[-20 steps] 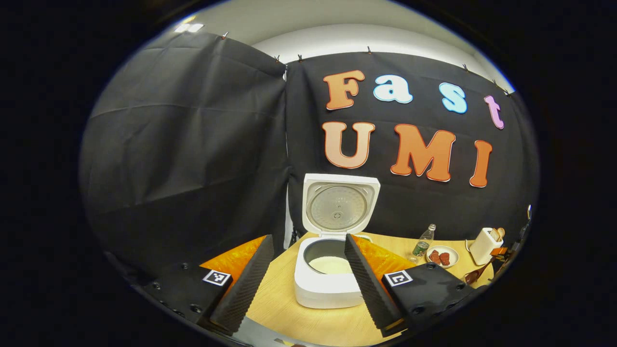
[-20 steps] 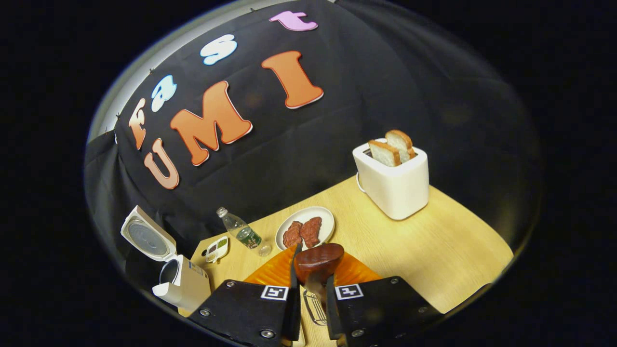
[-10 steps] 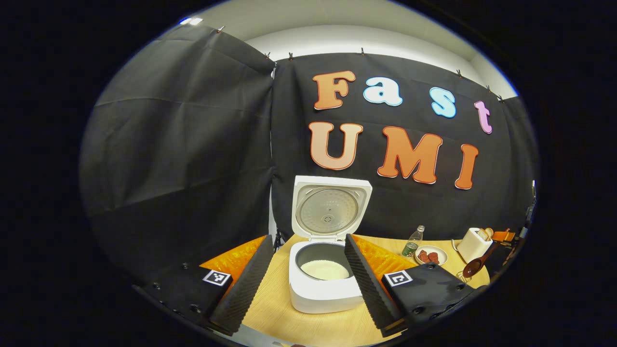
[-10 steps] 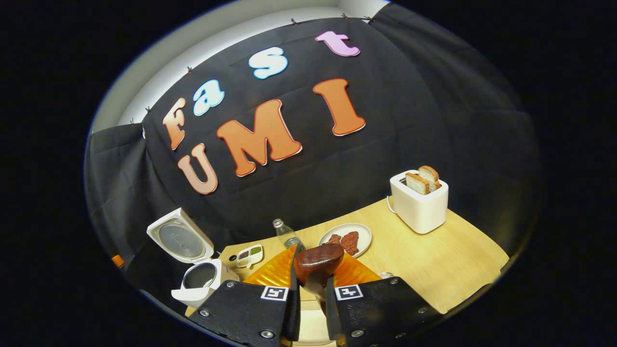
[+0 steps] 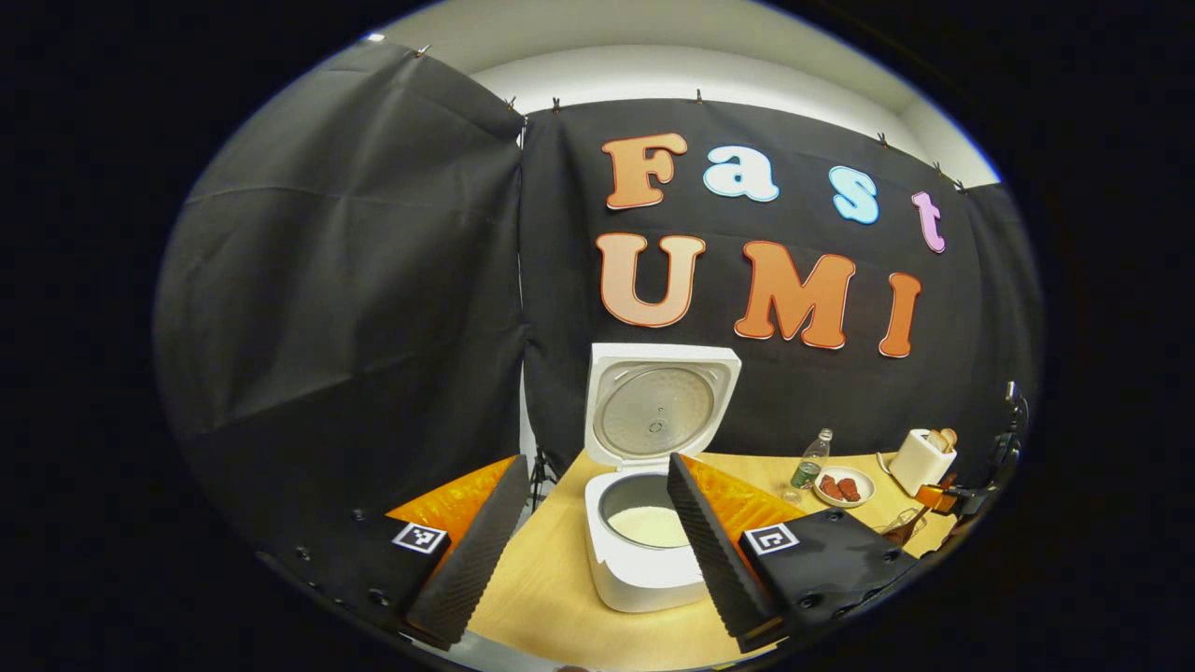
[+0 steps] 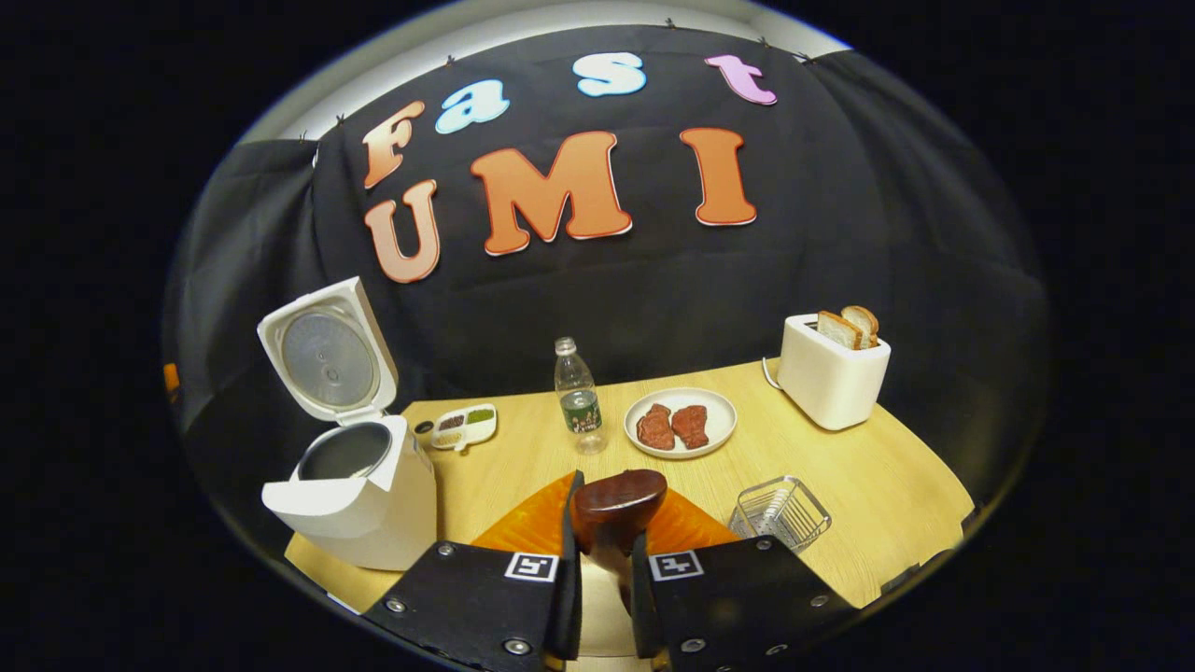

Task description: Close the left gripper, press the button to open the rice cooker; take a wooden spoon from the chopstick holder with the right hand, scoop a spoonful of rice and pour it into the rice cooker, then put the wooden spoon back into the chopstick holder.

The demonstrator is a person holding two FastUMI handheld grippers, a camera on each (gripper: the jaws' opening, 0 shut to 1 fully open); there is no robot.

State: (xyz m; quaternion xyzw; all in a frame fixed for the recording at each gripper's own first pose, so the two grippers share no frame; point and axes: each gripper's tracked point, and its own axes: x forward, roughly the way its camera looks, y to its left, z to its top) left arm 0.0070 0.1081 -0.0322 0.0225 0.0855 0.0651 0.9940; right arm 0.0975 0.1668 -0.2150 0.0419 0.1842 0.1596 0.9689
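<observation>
1. Black cloth backs a pale wooden desk (image 6: 868,485) carrying everything I work with
2. My right gripper (image 6: 602,597) has its jaws clamped on the wooden spoon (image 6: 618,499), bowl forward
3. My left gripper (image 5: 593,541) hangs idle, jaws wide apart, facing the rice cooker (image 5: 644,551); lid up, white rice (image 5: 651,527) in the pot
4. From the right gripper view the cooker sits at nine o'clock and the wire chopstick holder (image 6: 780,511) at four o'clock, just beside the jaws
5. I judge the spoon is heading for the holder: I'd tip the handle down, centre it over the basket, lower until it rests, then release slowly so nothing tips
6. Bottle (image 6: 579,397) and meat plate (image 6: 680,422) stand at twelve o'clock, well apart
</observation>
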